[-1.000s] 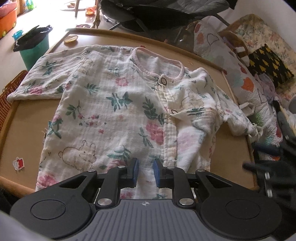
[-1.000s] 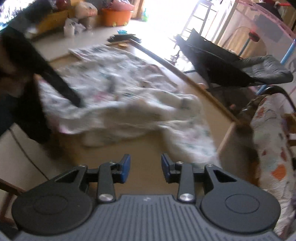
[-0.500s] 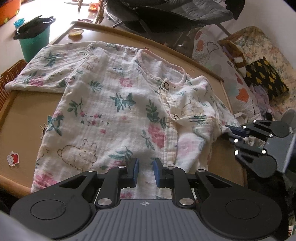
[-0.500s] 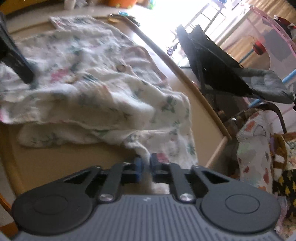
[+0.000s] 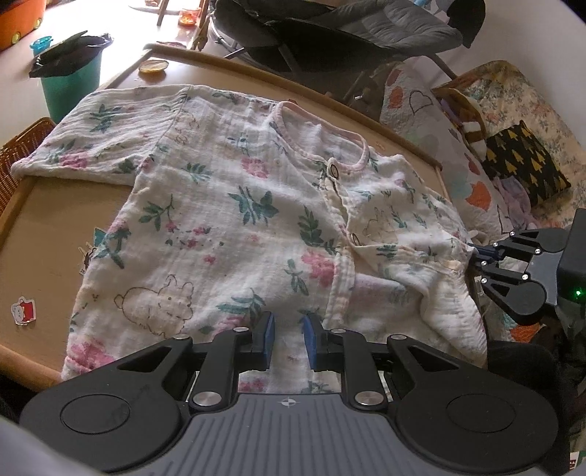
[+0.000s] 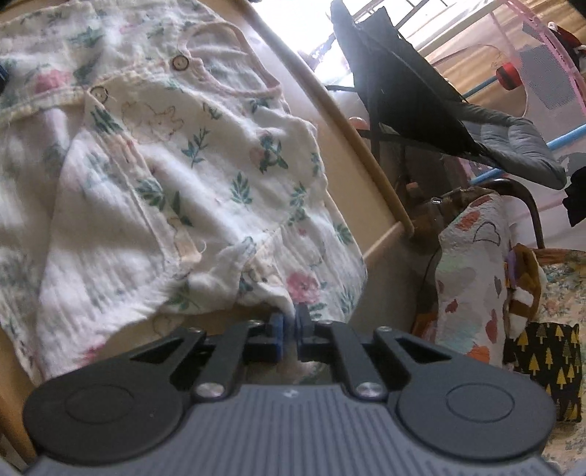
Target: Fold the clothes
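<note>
The bench (image 5: 44, 219) fills mid-frame, a quilt (image 5: 432, 110) and gray chair (image 5: 348, 29) beyond. The floral shirt (image 5: 238, 219) lies flat across it, collar toward the top, sleeve reaching upper left. A lidded green bin (image 5: 69, 80) stands upper left. The left hand-held gripper (image 5: 287, 338) hovers spread over the hem; the right hand-held gripper (image 6: 289, 335) pinches the sleeve cuff (image 6: 282, 304).

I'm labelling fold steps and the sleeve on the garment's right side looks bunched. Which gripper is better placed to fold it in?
Right. The right gripper is shut on the floral garment at that sleeve end, while the left gripper hovers open over the hem.
</note>
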`<state>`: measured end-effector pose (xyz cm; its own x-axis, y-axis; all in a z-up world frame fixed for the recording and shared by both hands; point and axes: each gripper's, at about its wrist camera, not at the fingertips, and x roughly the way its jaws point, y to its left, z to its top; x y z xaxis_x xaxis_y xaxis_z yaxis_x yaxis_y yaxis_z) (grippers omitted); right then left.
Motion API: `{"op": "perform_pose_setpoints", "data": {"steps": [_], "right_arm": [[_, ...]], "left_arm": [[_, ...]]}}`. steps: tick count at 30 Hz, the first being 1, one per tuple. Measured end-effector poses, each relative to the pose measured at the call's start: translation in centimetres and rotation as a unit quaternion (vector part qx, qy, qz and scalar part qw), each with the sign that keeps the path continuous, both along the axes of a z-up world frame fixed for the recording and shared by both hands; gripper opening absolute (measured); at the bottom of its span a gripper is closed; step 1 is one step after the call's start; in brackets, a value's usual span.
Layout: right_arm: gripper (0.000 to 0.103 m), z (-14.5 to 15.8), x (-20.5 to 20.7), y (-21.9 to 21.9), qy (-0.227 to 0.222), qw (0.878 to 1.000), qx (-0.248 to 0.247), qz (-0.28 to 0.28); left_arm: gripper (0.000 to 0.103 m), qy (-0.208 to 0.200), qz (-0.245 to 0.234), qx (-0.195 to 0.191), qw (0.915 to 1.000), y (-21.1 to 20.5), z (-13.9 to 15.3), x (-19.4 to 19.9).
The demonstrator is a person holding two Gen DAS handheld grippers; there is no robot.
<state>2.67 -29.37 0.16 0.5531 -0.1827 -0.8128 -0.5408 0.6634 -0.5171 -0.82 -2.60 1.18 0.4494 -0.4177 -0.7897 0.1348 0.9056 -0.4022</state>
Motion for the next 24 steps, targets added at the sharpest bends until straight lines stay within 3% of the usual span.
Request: {"op": "perform_pose_setpoints", "data": {"steps": [10,19,24], "right_arm": [[0.013,2.5,-2.2,0.0,0.014,0.996,0.076,-0.038],[0.031,5.5,-5.8,1.5,0.008,0.977,0.188,-0.096],[0.033,5.6,-7.0,2.5,0.001,0.965,0.225,-0.133]], "left_arm": [[0.023,0.003,0.009,-0.008,0.9999,0.2,0.0,-0.4],[0.023,0.019,-0.021,-0.012,0.9995,-1.2,0.0,-1.5],[0.023,0.006,-0.029,-0.001,0.9996,-1.1,0.3,-2.3]]}}
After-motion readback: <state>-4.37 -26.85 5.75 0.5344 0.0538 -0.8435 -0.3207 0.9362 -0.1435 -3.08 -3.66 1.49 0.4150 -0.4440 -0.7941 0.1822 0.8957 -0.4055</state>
